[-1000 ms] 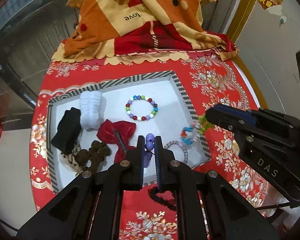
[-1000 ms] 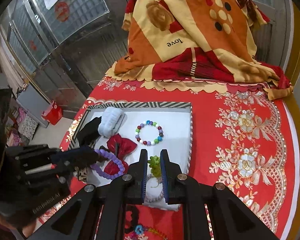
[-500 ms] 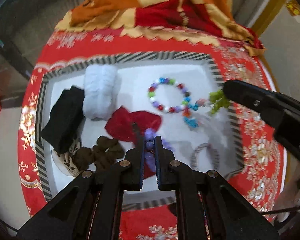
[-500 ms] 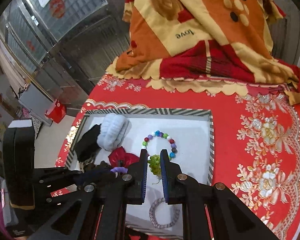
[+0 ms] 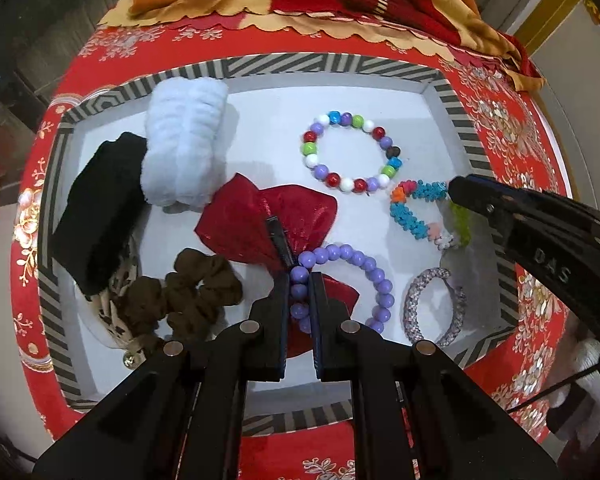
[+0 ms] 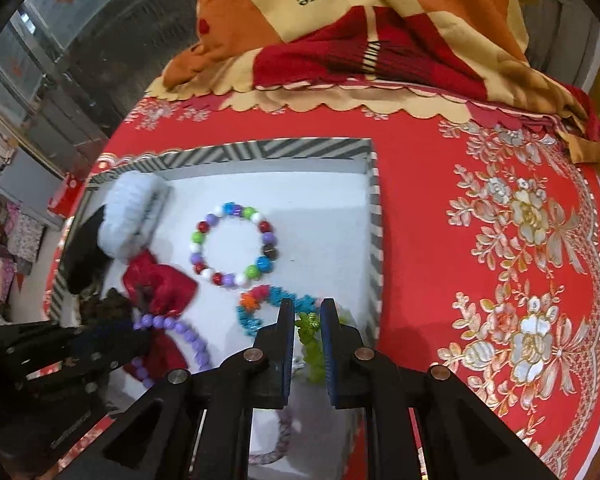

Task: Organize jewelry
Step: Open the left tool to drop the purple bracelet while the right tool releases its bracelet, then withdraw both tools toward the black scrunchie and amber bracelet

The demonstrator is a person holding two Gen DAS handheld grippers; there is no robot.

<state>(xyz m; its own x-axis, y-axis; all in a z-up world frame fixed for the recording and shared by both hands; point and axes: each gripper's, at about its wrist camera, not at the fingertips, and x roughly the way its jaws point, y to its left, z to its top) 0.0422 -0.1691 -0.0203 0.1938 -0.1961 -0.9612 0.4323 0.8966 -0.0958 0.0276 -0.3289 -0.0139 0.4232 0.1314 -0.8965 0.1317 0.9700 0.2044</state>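
A striped-rim white tray (image 5: 332, 65) sits on the red tablecloth. My left gripper (image 5: 300, 280) is shut on a purple bead bracelet (image 5: 374, 276), low over the tray beside a red bow clip (image 5: 268, 220). My right gripper (image 6: 305, 314) is shut on the green part of a multicolour flower bracelet (image 6: 310, 344), whose blue and orange part (image 5: 410, 212) rests on the tray floor near its right wall. It also shows in the left wrist view (image 5: 454, 196). A round multicolour bead bracelet (image 5: 352, 152) lies in the tray's far middle.
In the tray lie a white fluffy scrunchie (image 5: 184, 140), a black scrunchie (image 5: 96, 208), a brown scrunchie (image 5: 188, 296) over a patterned one, and a sparkly grey bangle (image 5: 432, 304). A folded orange and red blanket (image 6: 360, 20) lies at the table's far side.
Both grippers have come down and forward into the tray with their bracelets. The purple bracelet and the flower bracelet now rest partly on the tray floor.
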